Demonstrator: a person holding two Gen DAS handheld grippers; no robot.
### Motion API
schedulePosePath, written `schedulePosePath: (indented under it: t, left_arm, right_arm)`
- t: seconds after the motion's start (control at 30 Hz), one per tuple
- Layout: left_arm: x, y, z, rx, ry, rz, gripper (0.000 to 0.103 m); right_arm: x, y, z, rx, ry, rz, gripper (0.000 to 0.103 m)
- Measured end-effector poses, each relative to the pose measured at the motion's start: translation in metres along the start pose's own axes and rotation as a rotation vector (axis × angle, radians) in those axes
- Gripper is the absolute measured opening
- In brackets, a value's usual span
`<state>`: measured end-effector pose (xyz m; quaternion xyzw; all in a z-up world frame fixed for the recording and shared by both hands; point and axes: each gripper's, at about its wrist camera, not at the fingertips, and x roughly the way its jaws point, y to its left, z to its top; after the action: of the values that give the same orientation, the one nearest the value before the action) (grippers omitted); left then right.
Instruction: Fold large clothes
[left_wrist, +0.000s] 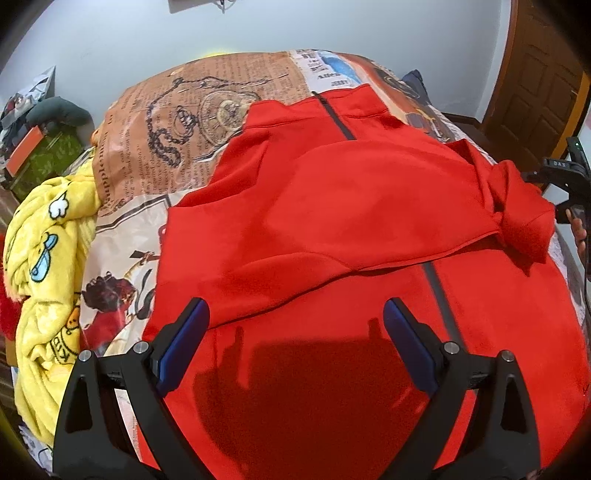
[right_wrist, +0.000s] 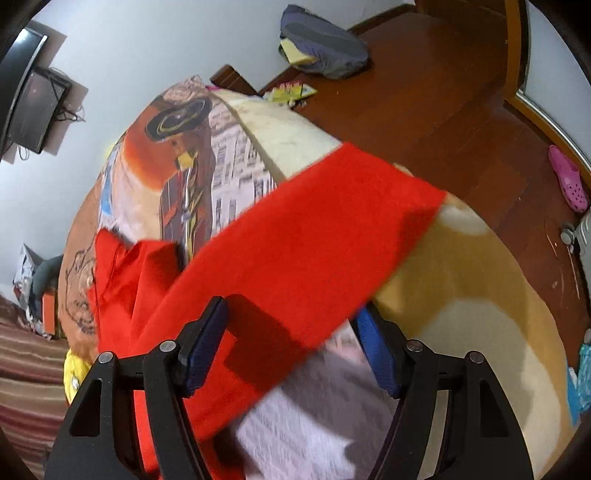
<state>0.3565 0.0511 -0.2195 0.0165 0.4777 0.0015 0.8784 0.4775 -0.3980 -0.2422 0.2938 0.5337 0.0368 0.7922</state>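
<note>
A bed under a newspaper-and-pirate print sheet (left_wrist: 173, 122) carries a red zip-front fleece jacket (left_wrist: 332, 206) — a crumpled yellow cartoon-print blanket (left_wrist: 48, 258) lies beside it.

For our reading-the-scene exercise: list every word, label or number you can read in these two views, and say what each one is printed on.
"Supplement": sideways on the newspaper-print bedsheet, by its left edge.
"Allen": partly cut, on the sheet's far top strip.
"KID": on the yellow blanket.
Sheet's small column text: too small to read.
Letters on the black device at the right edge: too blurred.
Red jacket: none.
</note>
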Motion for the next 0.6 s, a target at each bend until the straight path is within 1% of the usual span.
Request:
schedulePosePath:
  t: [0.03, 0.07, 0.1, 0.13, 0.17, 0.27, 0.37, 0.47, 0.53, 0.6]
  left_arm:
    - [0.000, 0.002, -0.001, -0.002, -0.001, 0.006, 0.096]
    - [-0.001, 0.004, -0.002, -0.004, -0.004, 0.011, 0.096]
    - [-0.003, 0.004, -0.003, -0.005, -0.006, 0.013, 0.096]
    - [-0.004, 0.006, -0.004, -0.003, -0.009, 0.017, 0.096]
    - [-0.006, 0.007, -0.005, 0.000, -0.015, 0.023, 0.096]
    - [-0.013, 0.011, -0.007, 0.004, -0.029, 0.031, 0.096]
    - [-0.022, 0.016, -0.008, -0.007, -0.044, 0.027, 0.096]
    - [-0.033, 0.022, -0.010, -0.026, -0.066, 0.015, 0.096]
    - [-0.043, 0.027, -0.012, -0.040, -0.084, 0.004, 0.096]
    - [-0.050, 0.032, -0.014, -0.050, -0.097, -0.001, 0.096]
  right_arm:
    - [0.004, 0.001, 0.002, -0.007, -0.003, -0.032, 0.045]
    - [0.006, 0.000, 0.005, -0.007, -0.006, -0.064, 0.031]
    - [0.005, 0.000, 0.006, -0.009, -0.023, -0.094, 0.024]
    - [0.001, 0.002, 0.005, -0.014, -0.045, -0.096, 0.019]
    - [-0.003, 0.006, 0.004, -0.029, -0.062, -0.103, 0.009]
    - [-0.031, 0.023, 0.004, -0.114, -0.131, -0.103, 0.006]
    - [-0.068, 0.052, 0.005, -0.193, -0.200, -0.073, 0.005]
    - [-0.112, 0.103, 0.000, -0.321, -0.264, -0.028, 0.005]
    - [-0.131, 0.137, -0.005, -0.391, -0.281, 0.009, 0.005]
    - [-0.147, 0.172, -0.016, -0.456, -0.280, 0.066, 0.005]
